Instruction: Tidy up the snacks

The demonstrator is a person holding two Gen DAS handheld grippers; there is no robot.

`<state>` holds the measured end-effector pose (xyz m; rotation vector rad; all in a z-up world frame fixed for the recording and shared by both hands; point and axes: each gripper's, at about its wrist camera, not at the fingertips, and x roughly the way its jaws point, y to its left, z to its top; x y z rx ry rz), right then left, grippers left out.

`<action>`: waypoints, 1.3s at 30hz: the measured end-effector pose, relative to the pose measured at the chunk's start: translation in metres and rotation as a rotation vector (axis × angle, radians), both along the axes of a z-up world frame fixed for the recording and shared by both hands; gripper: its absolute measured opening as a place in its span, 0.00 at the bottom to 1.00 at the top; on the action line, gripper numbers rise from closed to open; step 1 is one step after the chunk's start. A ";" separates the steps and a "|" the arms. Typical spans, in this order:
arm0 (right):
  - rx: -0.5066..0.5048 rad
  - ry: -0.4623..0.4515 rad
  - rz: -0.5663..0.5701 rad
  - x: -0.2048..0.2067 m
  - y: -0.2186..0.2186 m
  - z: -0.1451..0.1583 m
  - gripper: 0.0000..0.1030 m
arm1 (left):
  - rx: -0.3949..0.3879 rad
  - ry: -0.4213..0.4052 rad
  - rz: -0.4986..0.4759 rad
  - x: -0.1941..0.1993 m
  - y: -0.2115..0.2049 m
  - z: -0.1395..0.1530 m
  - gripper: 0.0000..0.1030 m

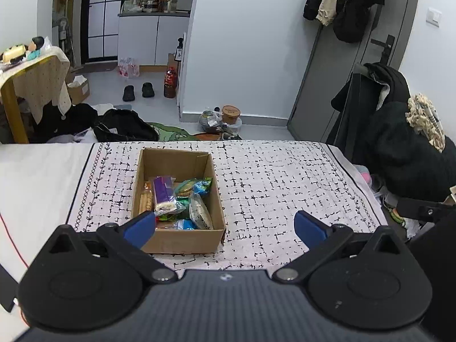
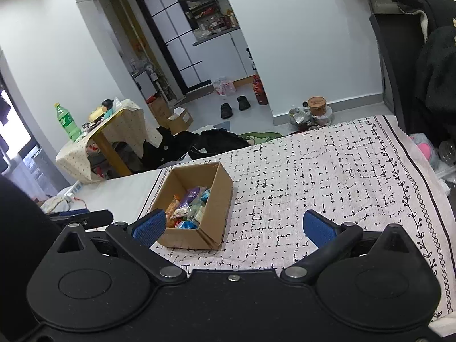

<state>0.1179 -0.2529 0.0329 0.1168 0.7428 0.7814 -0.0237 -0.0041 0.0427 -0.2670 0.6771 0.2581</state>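
Lying flat over a white surface (image 1: pixel 34 176): a patterned cloth (image 1: pixel 285 182) with black dashes and a vine border. Sitting directly on the cloth near its left edge, an open cardboard box (image 1: pixel 182 239), holding packaged snacks (image 1: pixel 176 199).

Cardboard box (image 2: pixel 212 213) of snacks (image 2: pixel 189 208) on patterned cloth (image 2: pixel 327 176), right tool (image 2: pixel 233 226) spread wide
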 end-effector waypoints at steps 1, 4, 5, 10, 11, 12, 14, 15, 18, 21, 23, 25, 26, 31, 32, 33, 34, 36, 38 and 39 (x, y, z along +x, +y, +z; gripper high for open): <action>-0.003 -0.004 -0.001 0.000 -0.001 0.001 1.00 | 0.005 0.002 0.005 0.000 0.000 0.000 1.00; -0.002 -0.004 -0.003 0.000 -0.003 0.001 1.00 | -0.009 0.005 0.016 -0.002 0.000 -0.001 1.00; -0.002 -0.006 -0.003 -0.001 -0.004 0.001 1.00 | -0.010 0.007 0.019 -0.002 0.000 -0.002 1.00; 0.005 -0.009 -0.004 -0.001 -0.007 0.001 1.00 | -0.007 0.011 0.034 -0.005 0.000 -0.002 1.00; 0.007 -0.007 -0.004 -0.001 -0.007 0.001 1.00 | -0.006 0.012 0.033 -0.005 0.000 -0.003 1.00; 0.008 -0.006 -0.004 -0.001 -0.006 0.001 1.00 | -0.005 0.012 0.032 -0.005 0.000 -0.003 1.00; 0.011 -0.003 -0.004 -0.001 -0.006 0.001 1.00 | -0.002 0.013 0.032 -0.006 0.001 -0.002 1.00; 0.011 -0.003 -0.004 -0.001 -0.006 0.001 1.00 | -0.001 0.013 0.031 -0.006 0.001 -0.002 1.00; 0.012 0.001 -0.002 -0.001 -0.006 0.000 1.00 | -0.010 0.019 0.030 -0.006 0.002 -0.004 1.00; 0.012 0.006 -0.002 0.000 -0.006 0.000 1.00 | -0.019 0.024 0.036 -0.008 0.003 -0.005 1.00; 0.010 0.007 -0.002 0.000 -0.005 0.000 1.00 | -0.025 0.027 0.040 -0.008 0.004 -0.006 1.00; 0.009 0.009 -0.001 0.000 -0.004 0.000 1.00 | -0.029 0.029 0.042 -0.008 0.004 -0.007 1.00; 0.008 0.009 -0.001 0.000 -0.004 0.000 1.00 | -0.031 0.031 0.043 -0.008 0.004 -0.008 1.00; 0.006 0.013 0.001 -0.001 -0.003 -0.001 1.00 | -0.044 0.037 0.048 -0.008 0.006 -0.010 1.00; 0.005 0.013 0.001 -0.001 -0.002 -0.001 1.00 | -0.045 0.038 0.048 -0.008 0.006 -0.011 1.00; 0.005 0.013 0.001 -0.002 -0.002 -0.001 1.00 | -0.046 0.039 0.049 -0.007 0.006 -0.011 1.00; 0.004 0.013 0.001 -0.002 -0.002 -0.001 1.00 | -0.046 0.042 0.049 -0.008 0.007 -0.012 1.00; 0.004 0.014 0.000 -0.002 -0.002 -0.001 1.00 | -0.048 0.045 0.050 -0.007 0.007 -0.013 1.00; 0.003 0.014 0.000 -0.002 -0.002 -0.001 1.00 | -0.049 0.045 0.051 -0.008 0.007 -0.013 1.00; 0.003 0.014 0.000 -0.002 -0.002 -0.001 1.00 | -0.049 0.045 0.051 -0.008 0.007 -0.013 1.00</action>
